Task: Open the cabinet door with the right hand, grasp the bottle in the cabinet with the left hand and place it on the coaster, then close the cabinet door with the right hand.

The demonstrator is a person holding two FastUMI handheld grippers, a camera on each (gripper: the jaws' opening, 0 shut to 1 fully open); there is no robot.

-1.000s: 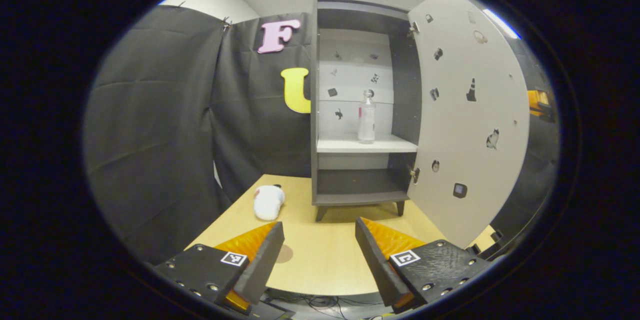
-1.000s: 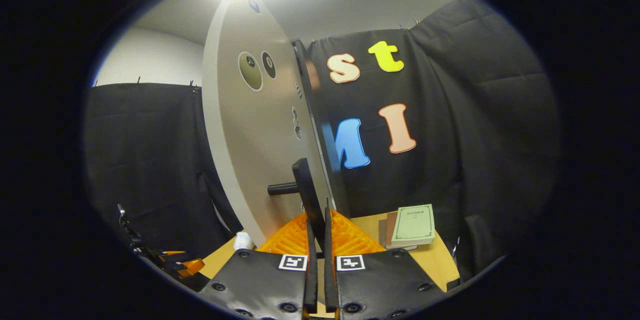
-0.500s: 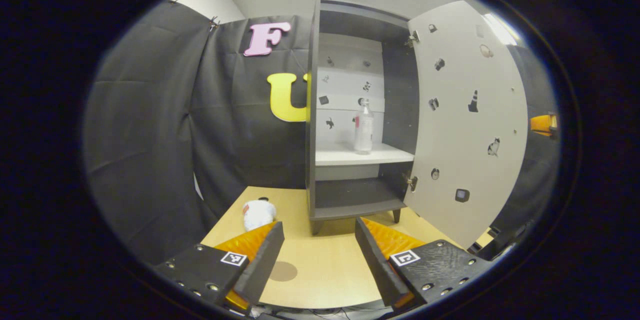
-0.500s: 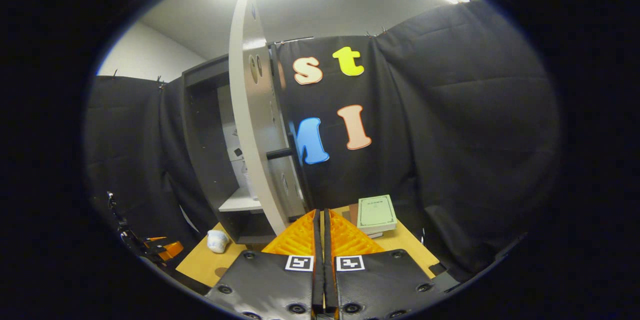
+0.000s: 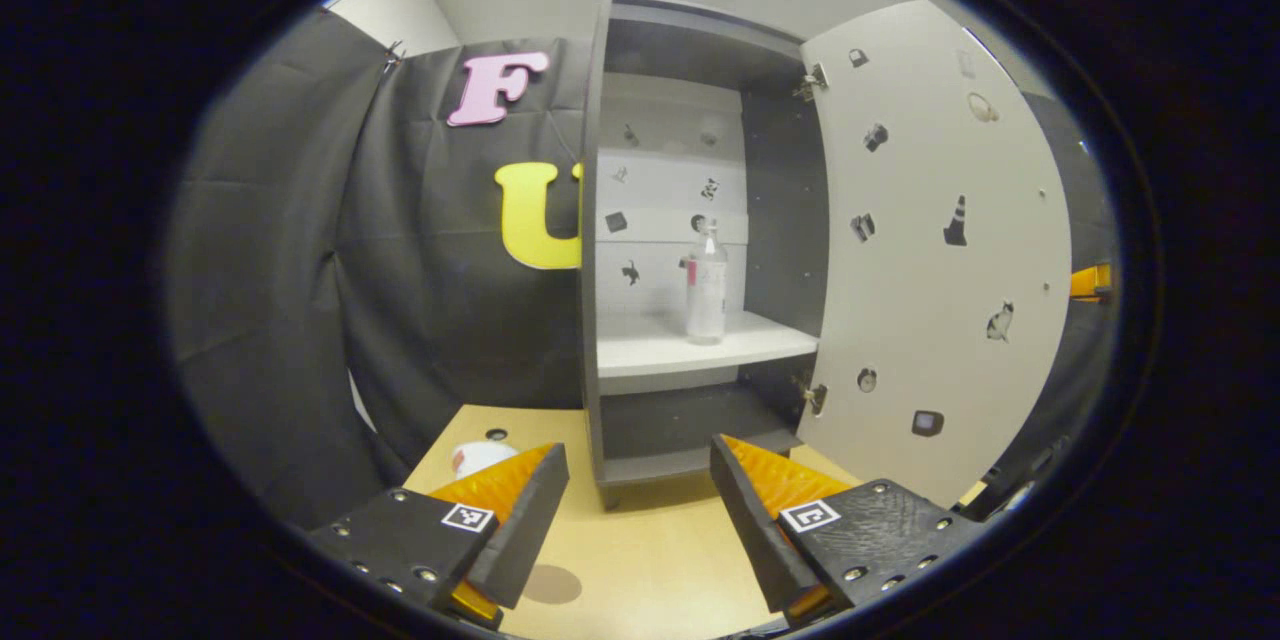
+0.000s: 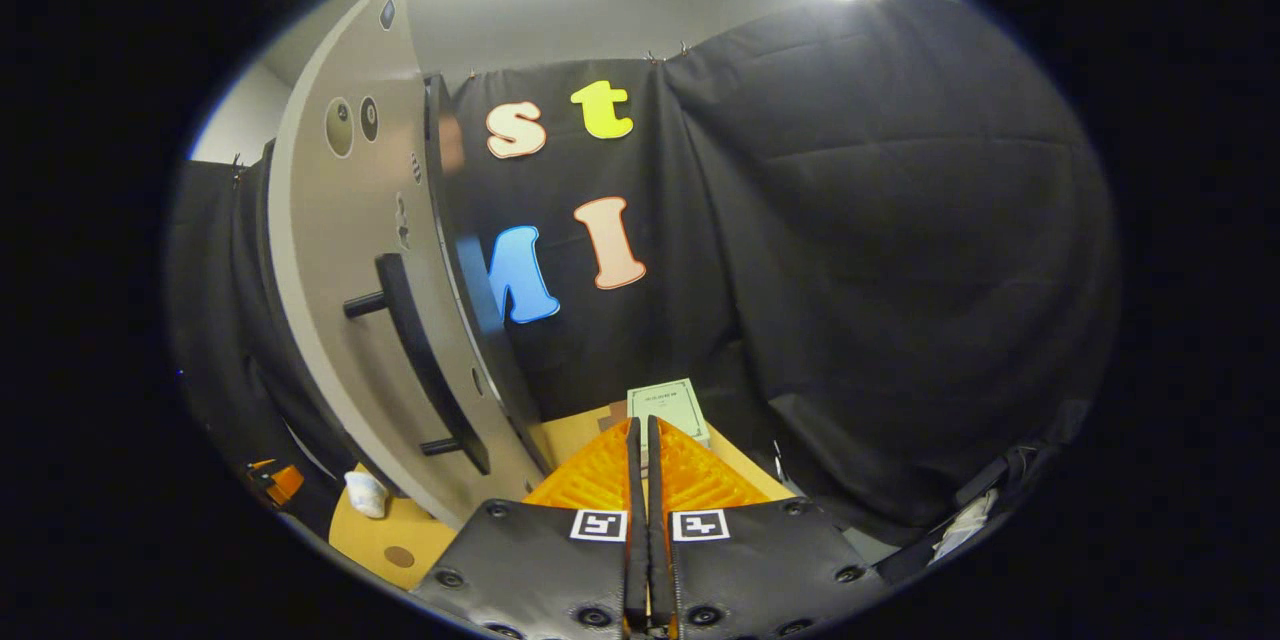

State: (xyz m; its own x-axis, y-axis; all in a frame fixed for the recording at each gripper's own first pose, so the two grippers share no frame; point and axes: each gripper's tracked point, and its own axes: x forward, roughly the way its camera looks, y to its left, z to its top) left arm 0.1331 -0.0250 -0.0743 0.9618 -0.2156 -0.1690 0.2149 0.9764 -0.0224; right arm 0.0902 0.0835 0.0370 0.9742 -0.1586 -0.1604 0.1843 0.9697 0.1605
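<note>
You are holding the left gripper (image 5: 638,510) spread wide, facing the bottle (image 5: 706,285) standing upright on the cabinet's white shelf (image 5: 700,345). The right gripper (image 6: 640,460) is pressed closed on nothing. A glancing finger is risking toppling the bottle.

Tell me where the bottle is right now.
In the left gripper view, the bottle stands upright on the cabinet's white shelf, toward its right side, just left of the open door.
</note>
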